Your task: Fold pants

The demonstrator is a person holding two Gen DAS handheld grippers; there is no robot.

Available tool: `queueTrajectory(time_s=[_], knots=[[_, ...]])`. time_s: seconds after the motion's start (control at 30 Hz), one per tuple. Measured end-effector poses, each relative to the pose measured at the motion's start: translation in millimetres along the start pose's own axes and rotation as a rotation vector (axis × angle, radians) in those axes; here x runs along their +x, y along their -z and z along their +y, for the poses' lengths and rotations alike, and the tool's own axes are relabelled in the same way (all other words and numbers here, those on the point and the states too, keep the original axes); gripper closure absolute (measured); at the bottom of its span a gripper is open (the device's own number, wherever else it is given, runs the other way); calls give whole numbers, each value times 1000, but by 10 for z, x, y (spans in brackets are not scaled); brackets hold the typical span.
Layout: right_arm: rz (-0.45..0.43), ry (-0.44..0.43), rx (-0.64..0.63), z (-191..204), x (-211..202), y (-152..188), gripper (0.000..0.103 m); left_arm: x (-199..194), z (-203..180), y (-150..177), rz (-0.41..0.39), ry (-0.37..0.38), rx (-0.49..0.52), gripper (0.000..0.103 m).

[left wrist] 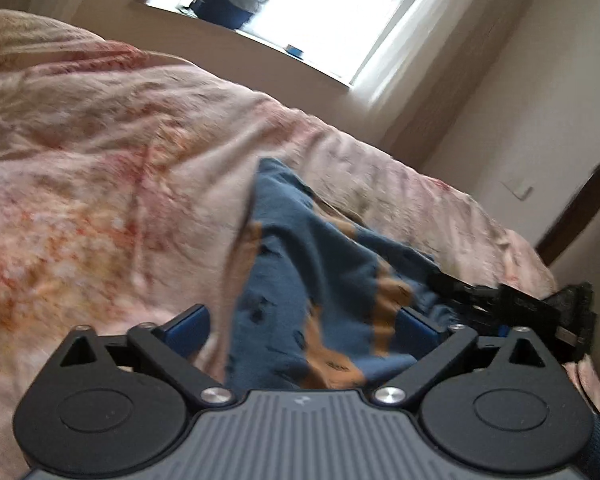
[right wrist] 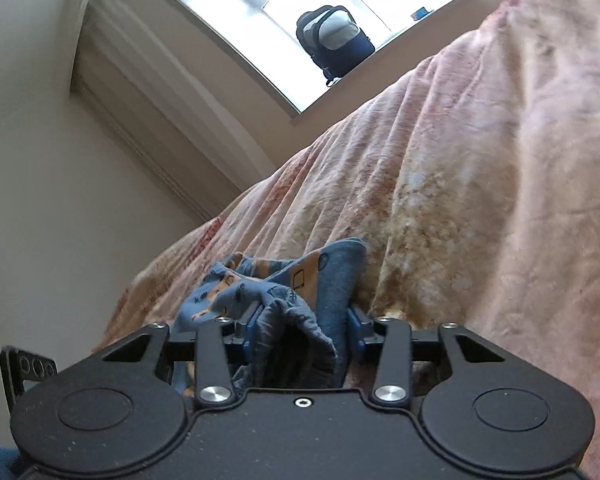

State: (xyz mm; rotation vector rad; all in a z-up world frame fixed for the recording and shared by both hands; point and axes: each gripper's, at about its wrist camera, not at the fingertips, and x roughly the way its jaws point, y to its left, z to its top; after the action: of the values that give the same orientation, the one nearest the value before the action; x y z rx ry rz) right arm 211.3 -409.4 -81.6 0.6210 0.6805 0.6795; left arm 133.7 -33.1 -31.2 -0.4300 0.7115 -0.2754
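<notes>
Left tongs (left wrist: 300,332) are standing wide, released, pants (left wrist: 296,280) lying between the pads and running away up-left | right tongs (right wrist: 306,320) are clenching bunched pants (right wrist: 284,300), nearer the job | bed (left wrist: 100,160) is carrying everything under a rumpled pink cover | backpack (right wrist: 334,40) is sitting on the far windowsill (left wrist: 284,54).

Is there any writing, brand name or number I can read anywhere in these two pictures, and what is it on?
None can be read.
Pants: small printed drawings, no letters that I can make out.
Left gripper: a tiny pale mark on its grey body, too small to read.
Backpack on the window sill: no label legible.
Small blue thing on the sill: too blurred to tell.
</notes>
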Motion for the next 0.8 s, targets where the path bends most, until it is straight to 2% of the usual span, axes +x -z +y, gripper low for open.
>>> queueTrajectory(time_s=[0.03, 0.1, 0.13, 0.23, 0.43, 0.8], knots=[[-1, 1, 1, -5, -10, 5, 62, 25, -2, 25, 20, -4, 7, 17], [0, 10, -9, -3, -17, 16, 64, 67, -11, 81, 35, -62, 32, 33], [0, 18, -17, 5, -17, 21, 65, 75, -24, 99, 36, -85, 51, 35], [0, 45, -51, 58, -10, 49, 65, 77, -95, 115, 38, -123, 88, 35], [8, 133, -175, 267, 100, 137, 63, 62, -145, 132, 42, -158, 93, 43], [7, 141, -184, 282, 112, 154, 63, 49, -156, 130, 44, -165, 97, 44]])
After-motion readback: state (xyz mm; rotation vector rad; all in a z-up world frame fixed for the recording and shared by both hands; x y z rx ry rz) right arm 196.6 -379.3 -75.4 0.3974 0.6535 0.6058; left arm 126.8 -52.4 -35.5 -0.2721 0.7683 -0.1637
